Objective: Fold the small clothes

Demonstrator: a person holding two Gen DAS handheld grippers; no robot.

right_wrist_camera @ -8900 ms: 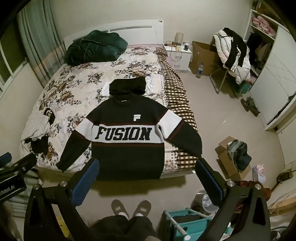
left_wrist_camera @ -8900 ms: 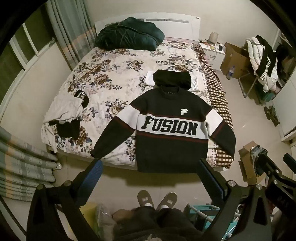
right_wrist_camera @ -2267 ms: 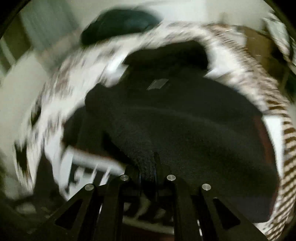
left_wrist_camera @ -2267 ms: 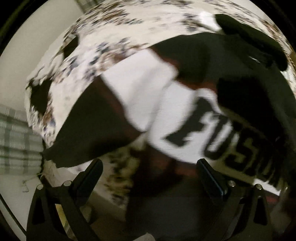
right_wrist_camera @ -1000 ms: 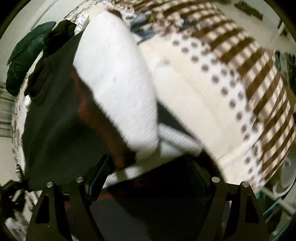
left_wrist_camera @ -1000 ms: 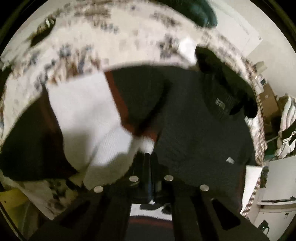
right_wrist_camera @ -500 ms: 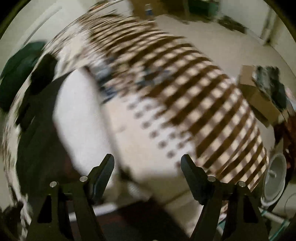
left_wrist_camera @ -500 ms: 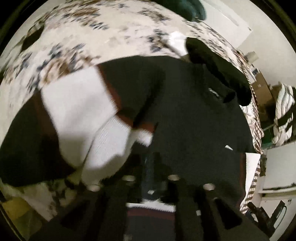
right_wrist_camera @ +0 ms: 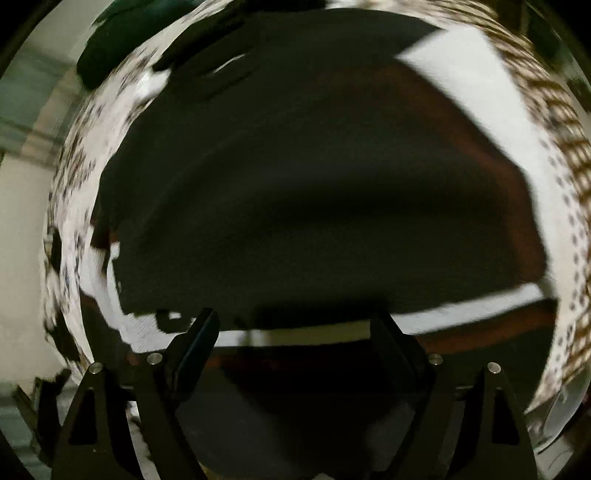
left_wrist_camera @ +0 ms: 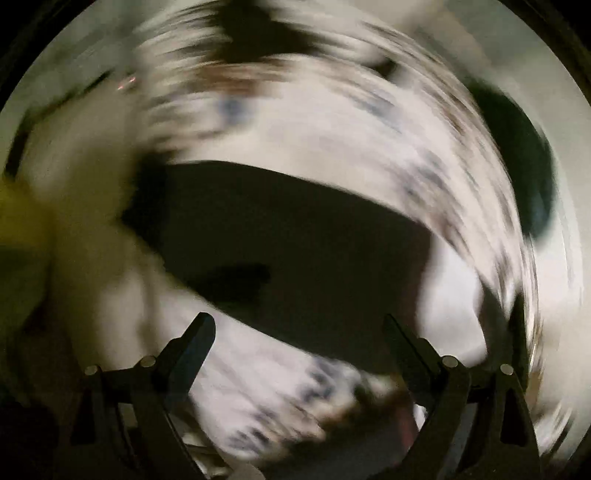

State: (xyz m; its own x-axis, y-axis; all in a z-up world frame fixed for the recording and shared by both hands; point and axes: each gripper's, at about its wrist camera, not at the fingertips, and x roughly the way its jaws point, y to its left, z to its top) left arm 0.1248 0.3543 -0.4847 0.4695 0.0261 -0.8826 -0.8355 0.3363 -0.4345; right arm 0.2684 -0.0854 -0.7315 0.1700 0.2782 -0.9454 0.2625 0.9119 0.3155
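The black, white and red sweater (right_wrist_camera: 303, 199) lies on the floral bedspread (right_wrist_camera: 81, 155), its black back side up, with a white sleeve band (right_wrist_camera: 461, 70) at the upper right. My right gripper (right_wrist_camera: 295, 332) is open and empty just above the sweater's near edge. The left wrist view is heavily blurred: a black sleeve (left_wrist_camera: 295, 251) lies across the bedspread (left_wrist_camera: 332, 122). My left gripper (left_wrist_camera: 299, 332) is open and empty above it.
A dark green duvet (right_wrist_camera: 122, 22) lies at the head of the bed. A brown checked blanket (right_wrist_camera: 554, 110) runs along the bed's right side. Another dark garment (left_wrist_camera: 517, 155) shows blurred at the right of the left wrist view.
My left gripper has let go of the sweater, opened and swung left over the sleeve. My right gripper, open, has moved from the bed's right edge to over the sweater's body.
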